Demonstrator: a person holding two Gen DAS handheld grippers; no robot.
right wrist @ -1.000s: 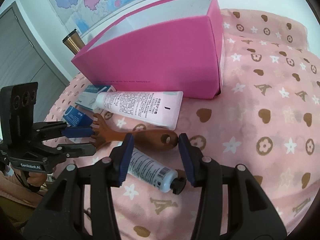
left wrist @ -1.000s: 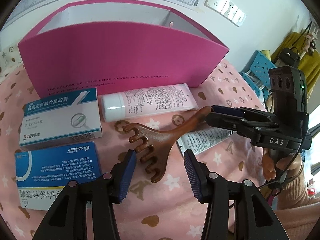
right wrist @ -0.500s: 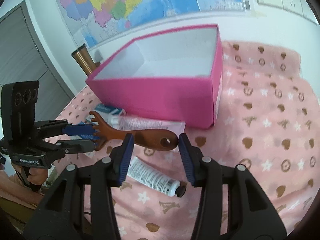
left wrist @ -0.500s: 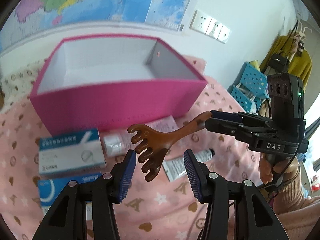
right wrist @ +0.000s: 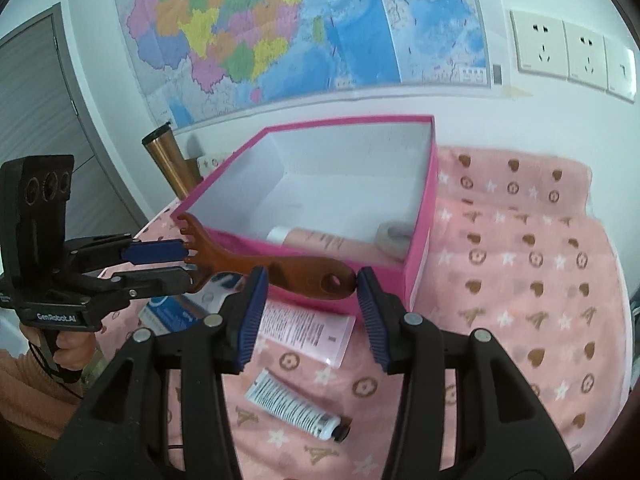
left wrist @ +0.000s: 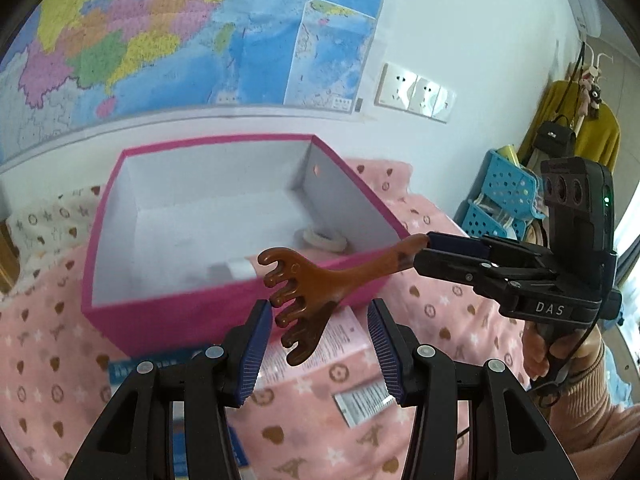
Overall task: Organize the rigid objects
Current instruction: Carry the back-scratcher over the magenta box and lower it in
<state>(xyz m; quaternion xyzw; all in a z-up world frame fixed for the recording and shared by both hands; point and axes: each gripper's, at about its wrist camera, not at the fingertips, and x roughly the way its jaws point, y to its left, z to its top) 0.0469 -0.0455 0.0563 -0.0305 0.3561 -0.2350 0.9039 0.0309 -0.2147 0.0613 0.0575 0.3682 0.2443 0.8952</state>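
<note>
A brown wooden massage comb (left wrist: pixel 320 280) hangs in the air in front of the pink box (left wrist: pixel 224 308), held at both ends. My left gripper (left wrist: pixel 318 336) is shut on its pronged head; the right wrist view shows it (right wrist: pixel 176 264) clamping the prongs. My right gripper (right wrist: pixel 310 312) is shut on the handle end with the hole, and in the left wrist view it (left wrist: pixel 436 254) comes in from the right. The open box (right wrist: pixel 420 248) holds a pink tube (right wrist: pixel 316 240) and a tape roll (left wrist: pixel 324 238).
On the pink patterned cloth lie a second pink tube (right wrist: pixel 304 328), a white tube with a black cap (right wrist: pixel 296 408) and blue medicine boxes (right wrist: pixel 172 312). A copper flask (right wrist: pixel 172 160) stands left of the box. Blue baskets (left wrist: pixel 504 196) stand at the right.
Both grippers have risen together with the comb, from the cloth up to the level of the box's front rim. The box's inside has come into view.
</note>
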